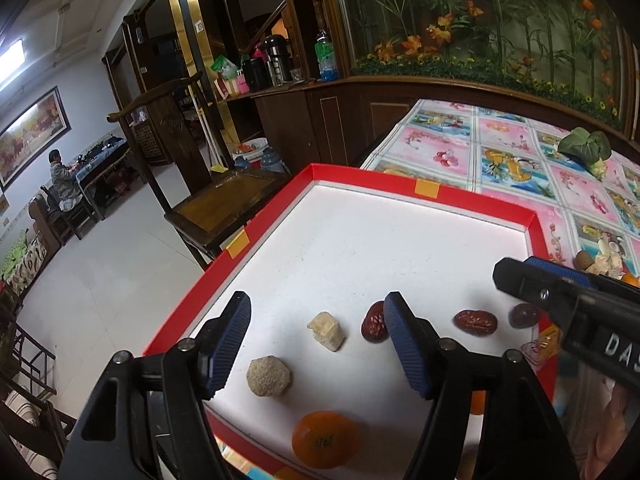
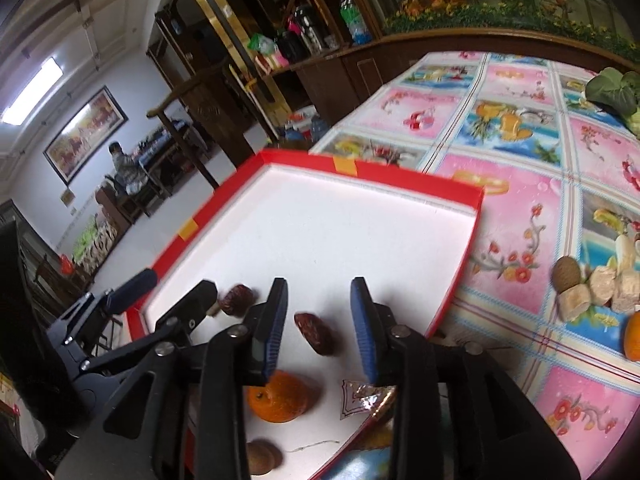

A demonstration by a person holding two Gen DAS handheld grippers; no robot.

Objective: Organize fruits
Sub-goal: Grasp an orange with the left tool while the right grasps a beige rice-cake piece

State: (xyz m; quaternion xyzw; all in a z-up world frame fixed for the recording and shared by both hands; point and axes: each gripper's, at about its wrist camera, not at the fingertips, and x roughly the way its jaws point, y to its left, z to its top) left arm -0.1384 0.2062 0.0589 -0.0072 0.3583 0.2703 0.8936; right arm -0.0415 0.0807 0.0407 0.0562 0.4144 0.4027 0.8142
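Note:
A red-rimmed white tray [image 1: 400,185] [image 2: 404,179] lies on the flowered tablecloth. My left gripper [image 1: 320,338] hangs open over its near left part. A pale cube [image 1: 326,330] and a grainy ball [image 1: 268,376] lie between the fingers, untouched. A red date [image 1: 375,322] lies by the right pad. A mandarin [image 1: 324,438] [image 2: 278,398] sits near the front rim. My right gripper [image 2: 320,320] is open around a second date [image 2: 314,333] [image 1: 474,322], which rests on the tray apart from both pads. A third date [image 1: 524,315] lies farther right.
On the cloth to the right sit a brown nut [image 2: 566,276], several pale cubes [image 2: 600,292] and another orange [image 2: 634,336]. A leafy vegetable [image 1: 584,146] lies at the back. A foil wrapper [image 2: 364,396] is on the tray's front corner. A wooden chair [image 1: 224,204] stands to the left.

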